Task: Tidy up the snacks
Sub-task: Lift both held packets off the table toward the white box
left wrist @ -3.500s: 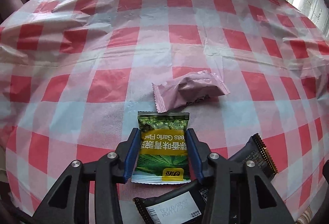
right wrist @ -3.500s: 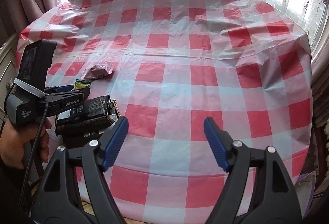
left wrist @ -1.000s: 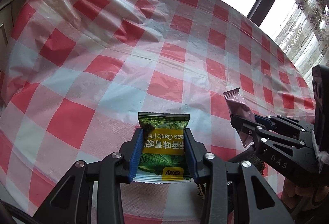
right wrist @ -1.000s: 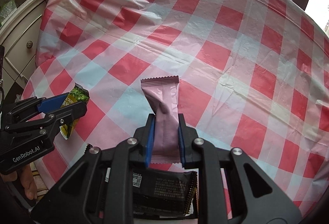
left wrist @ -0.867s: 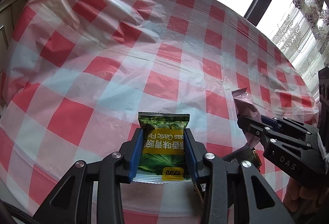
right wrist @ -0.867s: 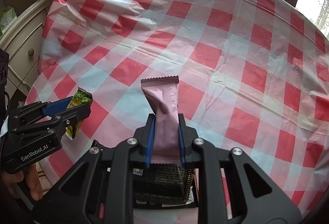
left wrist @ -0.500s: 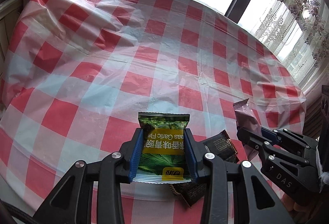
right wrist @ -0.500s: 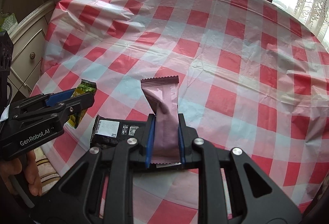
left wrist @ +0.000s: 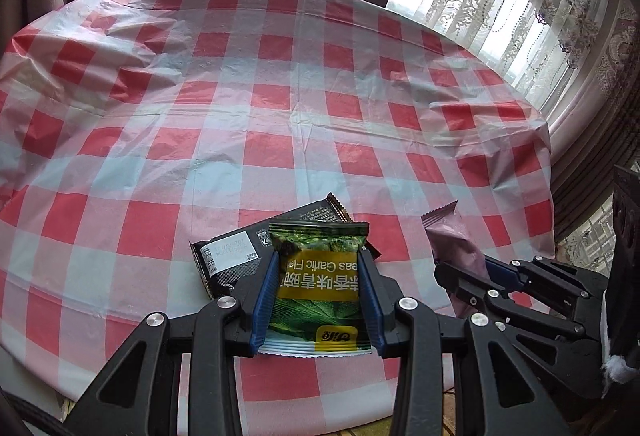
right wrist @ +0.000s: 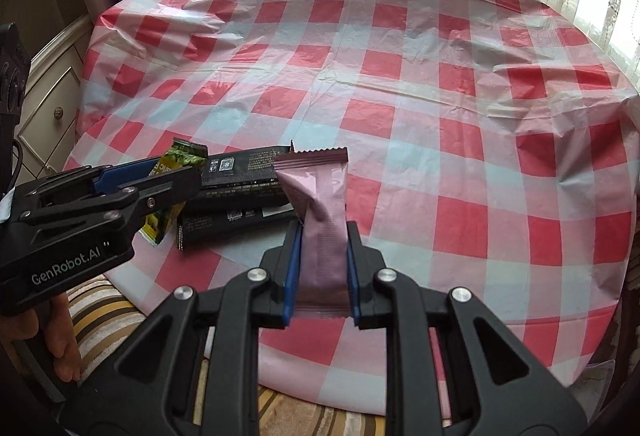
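The left tool (left wrist: 318, 300) pinches a green snack packet (left wrist: 318, 278) between its blue pads, lifted above the black snack packets (right wrist: 240, 196). The right tool (right wrist: 319, 268) pinches a pink wrapped bar (right wrist: 320, 212) upright, just right of those black packets. The black packets lie stacked on the red-checked tabletop (right wrist: 400, 84), near its front edge.

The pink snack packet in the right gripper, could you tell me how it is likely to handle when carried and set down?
The pink snack packet stands up unsupported above the fingers, so it is probably light and fairly self-supporting. Its puffed, creased film suggests it may crush or slip somewhat.
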Motion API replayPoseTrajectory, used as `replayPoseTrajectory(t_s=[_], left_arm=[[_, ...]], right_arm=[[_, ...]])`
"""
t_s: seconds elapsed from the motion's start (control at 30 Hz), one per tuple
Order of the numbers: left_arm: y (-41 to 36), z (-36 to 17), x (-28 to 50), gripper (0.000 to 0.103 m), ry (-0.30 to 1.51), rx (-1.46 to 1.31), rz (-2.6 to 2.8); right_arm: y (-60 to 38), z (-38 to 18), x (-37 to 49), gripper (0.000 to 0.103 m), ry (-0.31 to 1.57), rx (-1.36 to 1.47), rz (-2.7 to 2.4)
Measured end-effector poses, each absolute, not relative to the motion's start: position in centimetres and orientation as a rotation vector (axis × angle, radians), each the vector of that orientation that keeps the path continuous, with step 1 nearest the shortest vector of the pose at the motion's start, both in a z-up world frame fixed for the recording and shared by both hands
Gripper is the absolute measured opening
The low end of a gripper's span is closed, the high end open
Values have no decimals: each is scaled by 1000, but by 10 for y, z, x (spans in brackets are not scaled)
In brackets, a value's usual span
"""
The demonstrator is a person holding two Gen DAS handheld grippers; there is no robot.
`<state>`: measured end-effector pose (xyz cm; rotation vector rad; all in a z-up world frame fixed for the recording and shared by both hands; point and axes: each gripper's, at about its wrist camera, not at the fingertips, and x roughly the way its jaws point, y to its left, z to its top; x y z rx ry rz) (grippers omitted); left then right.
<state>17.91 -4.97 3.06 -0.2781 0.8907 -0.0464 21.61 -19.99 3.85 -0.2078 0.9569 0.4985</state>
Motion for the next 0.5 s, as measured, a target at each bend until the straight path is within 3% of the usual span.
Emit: replayPoseTrajectory(t_s=[0.5], left_arm=[[-170, 50, 168, 40, 938, -69, -299]], right_arm=[[-322, 48, 177, 24, 965, -33, 329]])
